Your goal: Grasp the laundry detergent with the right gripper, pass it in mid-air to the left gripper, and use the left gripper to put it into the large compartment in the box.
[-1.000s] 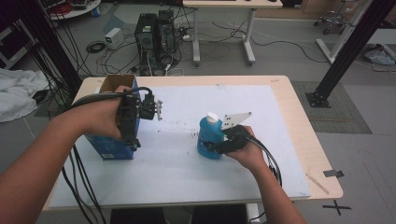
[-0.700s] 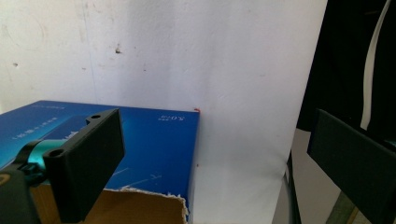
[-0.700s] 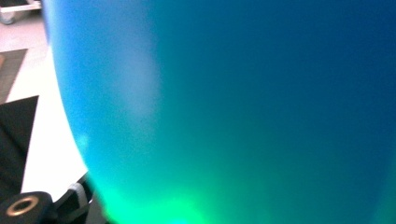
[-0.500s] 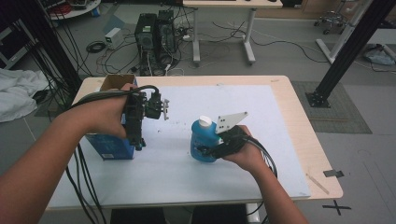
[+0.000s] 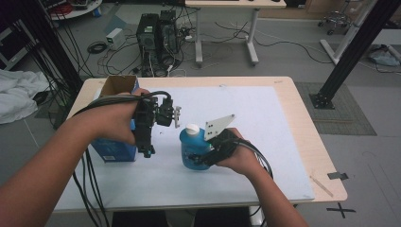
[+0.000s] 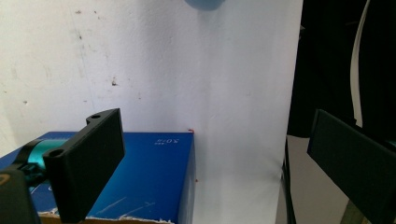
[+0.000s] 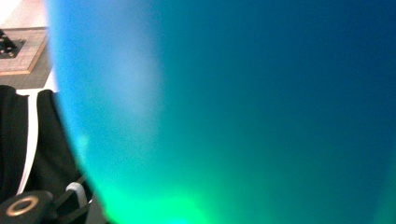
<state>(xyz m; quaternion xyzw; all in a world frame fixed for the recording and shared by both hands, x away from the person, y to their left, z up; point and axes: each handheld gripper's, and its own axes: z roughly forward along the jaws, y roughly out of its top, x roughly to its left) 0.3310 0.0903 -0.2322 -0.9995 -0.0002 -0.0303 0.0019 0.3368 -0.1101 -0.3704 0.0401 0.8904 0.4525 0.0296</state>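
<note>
The right tongs (image 5: 201, 153) are clamped on the lower body of the bottle (image 5: 193, 150). The bottle is blue and translucent with a white cap (image 5: 192, 128), and stands upright. It is located near the middle of the white mat (image 5: 246, 123) that covers the tabletop (image 5: 302, 118); whether its base touches the mat cannot be told. In the right gripper view, the bottle (image 7: 233, 112) lies directly against the lens as a blurred blue-green surface. The grey plate (image 5: 219, 126) on the right tongs stands just beside the cap.

The left tongs (image 5: 176, 117) are held above the mat, to the left of the bottle and apart from it. Their jaws stand wide apart with nothing between them, as the left gripper view confirms: the two black jaws frame bare mat. The blue box (image 5: 113, 144) sits at the left edge of the tabletop, under the left hand (image 5: 118, 123). In the left gripper view, the box (image 6: 154, 177) lies below the left tongs (image 6: 215, 158).
</note>
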